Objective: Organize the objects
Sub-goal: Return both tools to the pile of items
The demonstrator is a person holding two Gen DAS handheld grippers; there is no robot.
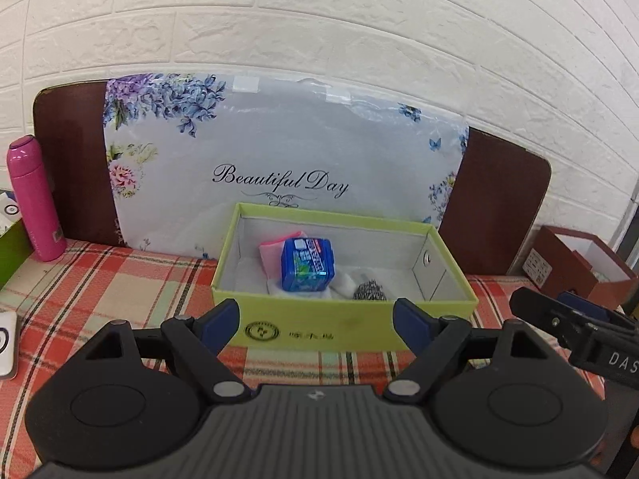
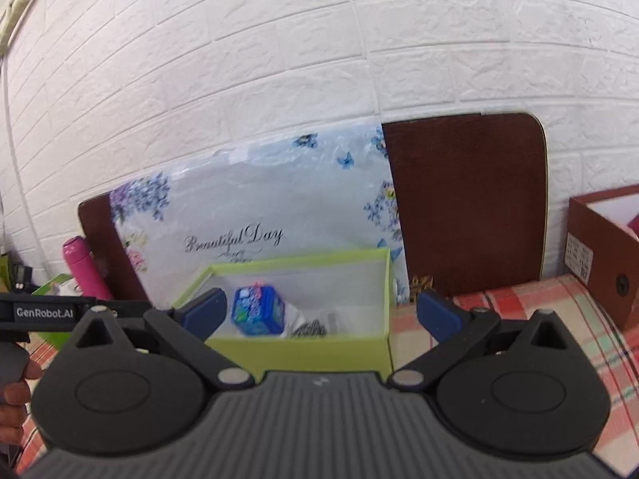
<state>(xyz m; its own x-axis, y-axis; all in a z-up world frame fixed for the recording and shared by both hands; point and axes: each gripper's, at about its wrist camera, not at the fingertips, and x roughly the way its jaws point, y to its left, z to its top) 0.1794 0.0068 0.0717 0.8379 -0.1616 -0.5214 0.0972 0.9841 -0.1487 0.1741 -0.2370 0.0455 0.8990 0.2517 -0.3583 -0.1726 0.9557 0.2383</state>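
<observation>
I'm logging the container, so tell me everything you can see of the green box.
The green box is a lime-green, open-topped rectangular carton, seemingly cardboard, with a pale lining and a dark round logo on its front. It sits flat on the plaid tablecloth, before the floral board. Inside lie a blue packet, pink cloth and steel scourer.

I see green box (image 1: 319, 331) open on plaid cloth | blue packet (image 1: 306, 265) tilted inside, over pink cloth (image 1: 275, 249) | steel scourer (image 1: 369, 291) just right of it, near front wall

A pink bottle (image 1: 34, 199) stood on a plaid tablecloth (image 1: 100, 279); a floral board (image 1: 279, 151) leaned against a white brick wall (image 1: 319, 20).
</observation>
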